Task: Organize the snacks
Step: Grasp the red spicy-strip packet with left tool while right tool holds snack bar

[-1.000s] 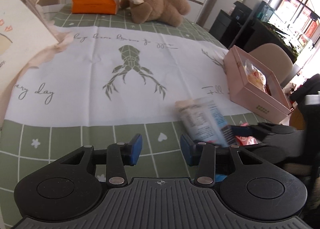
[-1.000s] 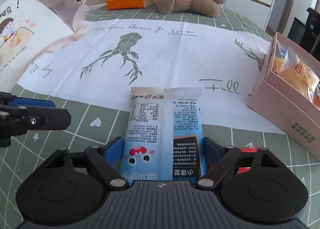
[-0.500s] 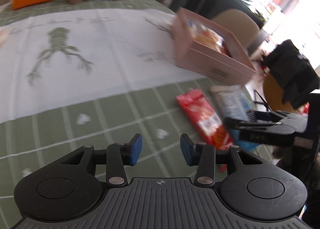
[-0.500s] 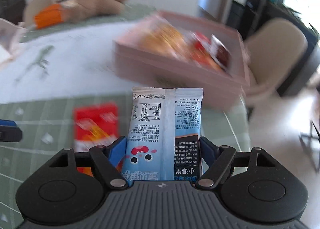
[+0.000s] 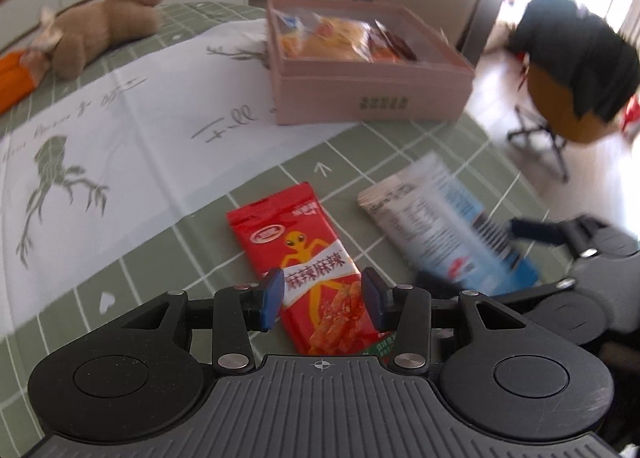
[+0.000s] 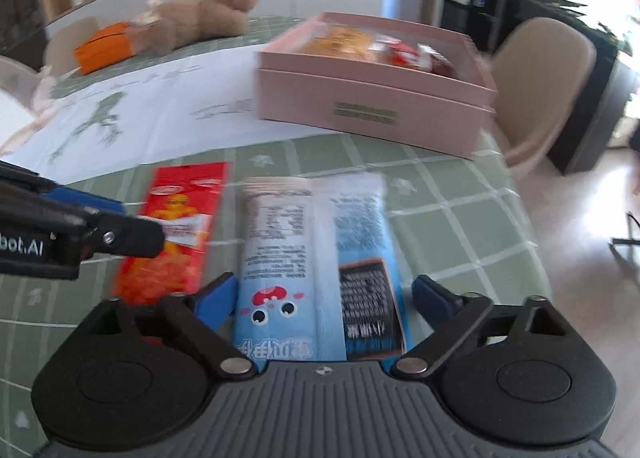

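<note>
A red snack packet (image 5: 308, 262) lies flat on the green checked tablecloth, also seen in the right wrist view (image 6: 176, 230). My left gripper (image 5: 322, 298) is open, its blue pads on either side of the packet's near part without closing on it. My right gripper (image 6: 322, 302) has its jaws wide apart around a blue and white snack packet (image 6: 316, 266), which looks released between them; it shows blurred in the left wrist view (image 5: 440, 225). A pink box (image 5: 372, 93) holding several snacks stands beyond, also in the right wrist view (image 6: 372, 105).
A brown plush toy (image 5: 104, 33) and an orange pouch (image 6: 104, 45) lie at the far side of the table. A beige chair (image 6: 548, 85) stands past the table's right edge. A white printed cloth (image 5: 120, 125) covers the middle.
Both grippers swung right toward the pink box. My right gripper's jaws opened wider around the blue packet. My left gripper came over the red packet.
</note>
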Demonstrator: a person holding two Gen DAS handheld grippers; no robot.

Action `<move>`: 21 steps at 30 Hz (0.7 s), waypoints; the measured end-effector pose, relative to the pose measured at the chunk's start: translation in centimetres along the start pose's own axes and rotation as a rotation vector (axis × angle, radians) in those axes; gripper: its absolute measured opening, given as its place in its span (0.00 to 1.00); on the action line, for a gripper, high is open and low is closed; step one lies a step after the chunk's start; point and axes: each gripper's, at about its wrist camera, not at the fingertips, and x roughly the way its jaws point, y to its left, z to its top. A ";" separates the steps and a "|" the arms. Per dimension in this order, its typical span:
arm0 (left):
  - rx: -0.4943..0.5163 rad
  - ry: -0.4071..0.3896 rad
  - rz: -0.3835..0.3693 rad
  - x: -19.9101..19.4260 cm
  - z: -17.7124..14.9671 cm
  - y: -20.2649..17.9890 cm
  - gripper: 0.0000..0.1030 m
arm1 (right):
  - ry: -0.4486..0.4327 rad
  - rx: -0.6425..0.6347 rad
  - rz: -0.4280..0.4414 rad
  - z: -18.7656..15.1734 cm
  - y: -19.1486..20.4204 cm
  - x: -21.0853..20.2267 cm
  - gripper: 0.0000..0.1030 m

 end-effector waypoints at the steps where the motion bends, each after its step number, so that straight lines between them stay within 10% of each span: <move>1: 0.025 0.009 0.009 0.5 0.0 -0.5 0.47 | -0.009 0.021 -0.006 -0.3 -0.7 -0.1 1.00; 9: 0.103 -0.001 0.085 1.0 -0.1 -0.9 0.53 | -0.080 0.054 -0.043 -1.9 -2.6 -0.7 1.00; 21: -0.075 -0.036 0.081 0.3 -0.3 3.0 0.50 | -0.088 0.057 -0.046 -1.6 -2.4 -0.5 1.00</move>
